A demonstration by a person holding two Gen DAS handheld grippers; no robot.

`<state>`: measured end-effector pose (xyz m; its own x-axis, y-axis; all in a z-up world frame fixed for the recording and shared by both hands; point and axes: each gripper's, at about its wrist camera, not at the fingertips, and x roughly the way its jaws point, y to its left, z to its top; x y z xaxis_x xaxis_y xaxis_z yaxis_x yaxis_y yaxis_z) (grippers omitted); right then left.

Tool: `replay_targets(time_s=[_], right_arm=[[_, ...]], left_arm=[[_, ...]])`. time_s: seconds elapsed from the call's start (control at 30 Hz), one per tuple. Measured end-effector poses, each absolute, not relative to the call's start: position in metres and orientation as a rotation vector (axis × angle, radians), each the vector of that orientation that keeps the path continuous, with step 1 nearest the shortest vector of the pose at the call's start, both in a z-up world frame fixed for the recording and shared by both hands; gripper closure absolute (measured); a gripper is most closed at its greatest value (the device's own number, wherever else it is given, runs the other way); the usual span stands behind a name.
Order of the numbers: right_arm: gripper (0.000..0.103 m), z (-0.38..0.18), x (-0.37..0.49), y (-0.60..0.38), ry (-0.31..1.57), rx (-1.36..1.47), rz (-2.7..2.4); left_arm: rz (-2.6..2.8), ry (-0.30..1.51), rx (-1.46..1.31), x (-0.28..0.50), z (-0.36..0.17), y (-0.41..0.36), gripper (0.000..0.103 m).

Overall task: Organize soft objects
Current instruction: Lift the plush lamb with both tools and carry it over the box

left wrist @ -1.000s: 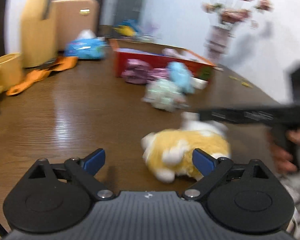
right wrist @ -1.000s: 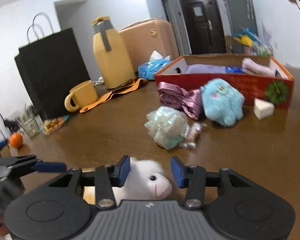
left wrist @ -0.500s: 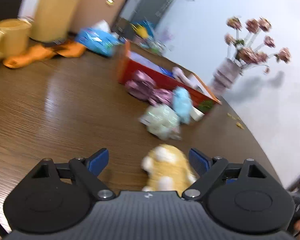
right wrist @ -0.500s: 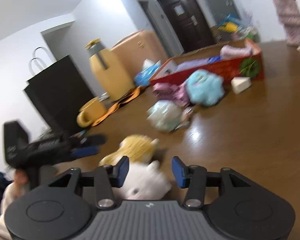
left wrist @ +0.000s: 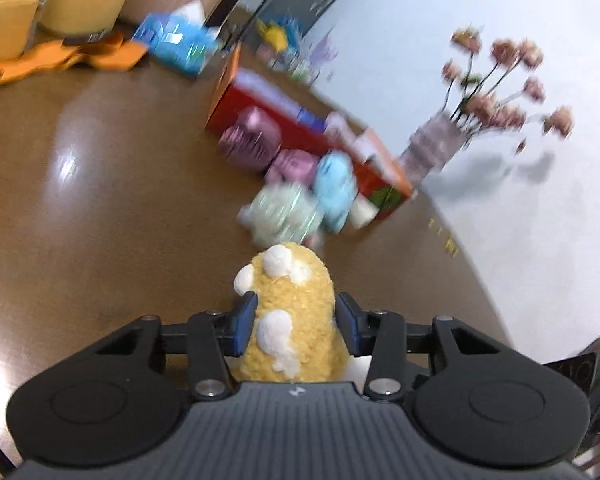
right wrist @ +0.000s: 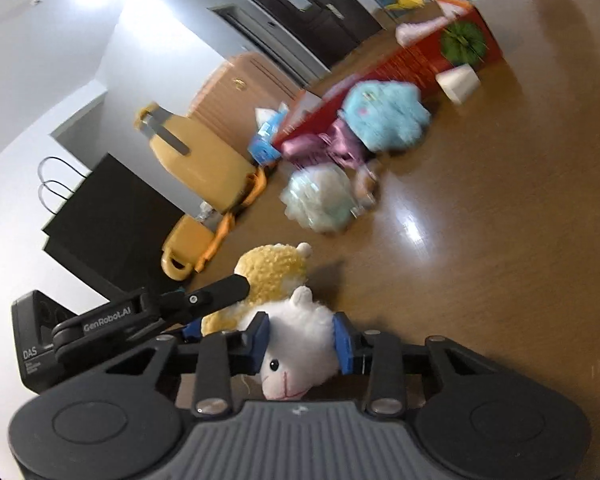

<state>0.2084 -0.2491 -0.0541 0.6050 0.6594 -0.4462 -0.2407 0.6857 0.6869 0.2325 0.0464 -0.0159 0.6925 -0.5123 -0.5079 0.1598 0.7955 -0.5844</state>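
A yellow plush with white patches (left wrist: 292,304) sits between the blue pads of my left gripper (left wrist: 296,320). Its jaws are closing and both pads press the plush's sides. In the right wrist view a white lamb plush (right wrist: 300,320) is squeezed between the pads of my right gripper (right wrist: 300,338), whose jaws are also closing. The yellow plush (right wrist: 272,268) lies right beside the lamb there, with the left gripper (right wrist: 216,308) around it. Farther off stands a red box (left wrist: 260,96) holding soft things.
In front of the red box (right wrist: 400,64) lie a blue plush (right wrist: 384,116), pink satin cloth (right wrist: 320,146), a mint bundle (right wrist: 320,200) and a white wedge (right wrist: 458,80). A yellow flask (right wrist: 196,160), mug (right wrist: 184,248) and black bag (right wrist: 112,216) stand left; a flower vase (left wrist: 432,148) right.
My left jaws went from wide apart to pressing the yellow plush. The right jaws narrowed on the white lamb. Both views have rolled, so the table now looks tilted.
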Motion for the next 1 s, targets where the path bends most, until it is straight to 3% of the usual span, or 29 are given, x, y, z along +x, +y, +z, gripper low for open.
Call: replay_targets(time_s=[0.2,0.37,0.53,0.7,0.77,1.0], right_arm=[[0.07,0.031,0.28,-0.26,0.54,0.511,0.631],[0.07,0.067,0.414,-0.258,0.571,0.442,0.59],[0.07,0.037,0.52,-0.245,0.751,0.441,0.562],[0.073,-0.005,0.549,-0.228,0.896,0.378,0.516],[0.073,-0.011,0.553,-0.221,0.921,0.358,0.528],[0.073,-0.008,0.546,-0.213,0.89,0.256,0.509]], left_arm=[[-0.431,0.533,-0.476,0.317,0.068,0.03,0.061],[-0.349,0.6,-0.467,0.444,0.083,0.016,0.062],[-0.257,0.718,-0.43,0.516,0.045,0.011,0.063],[-0.232,0.824,-0.315,0.532,0.007,0.005,0.063],[-0.231,0.788,-0.244,0.525,0.008,0.001,0.053],[-0.237,0.678,-0.118,0.501,0.039,-0.004,0.05]])
